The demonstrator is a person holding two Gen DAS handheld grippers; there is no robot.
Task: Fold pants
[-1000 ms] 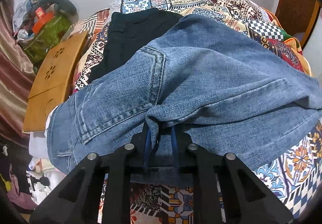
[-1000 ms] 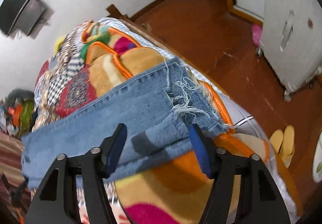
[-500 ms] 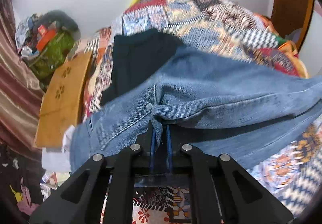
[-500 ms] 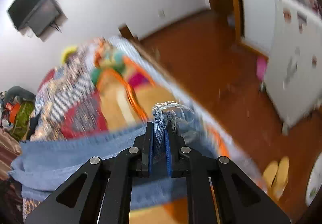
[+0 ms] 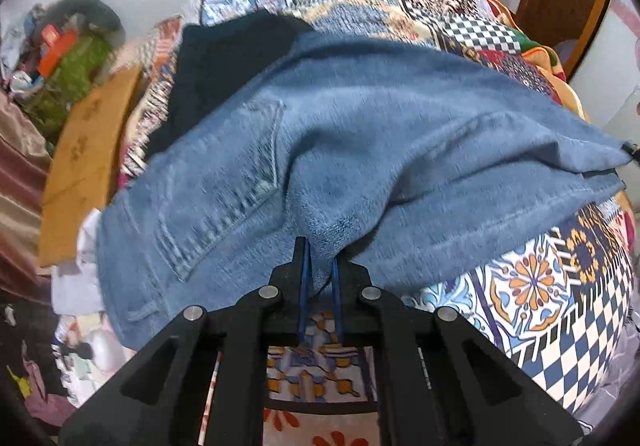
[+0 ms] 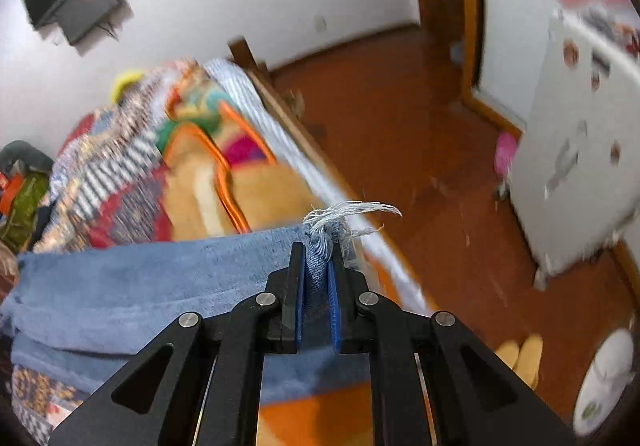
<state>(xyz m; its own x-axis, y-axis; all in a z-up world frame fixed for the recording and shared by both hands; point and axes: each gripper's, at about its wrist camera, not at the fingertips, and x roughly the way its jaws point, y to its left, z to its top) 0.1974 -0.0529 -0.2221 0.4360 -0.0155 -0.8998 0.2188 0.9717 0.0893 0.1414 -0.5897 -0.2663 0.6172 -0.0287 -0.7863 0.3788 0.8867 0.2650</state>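
Denim jeans (image 5: 360,133) lay across patchwork bedspread (image 5: 540,306). My left gripper (image 5: 320,262) stayed clamped on seat fold; since one second ago, right gripper (image 6: 318,266) closed on frayed hem (image 6: 344,213). Only right view showed floor (image 6: 400,125).

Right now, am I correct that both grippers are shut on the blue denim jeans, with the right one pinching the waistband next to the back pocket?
Not quite. The right gripper is shut on the frayed leg hem of the blue denim jeans, as the right wrist view shows. The left gripper holds the end with the back pocket.
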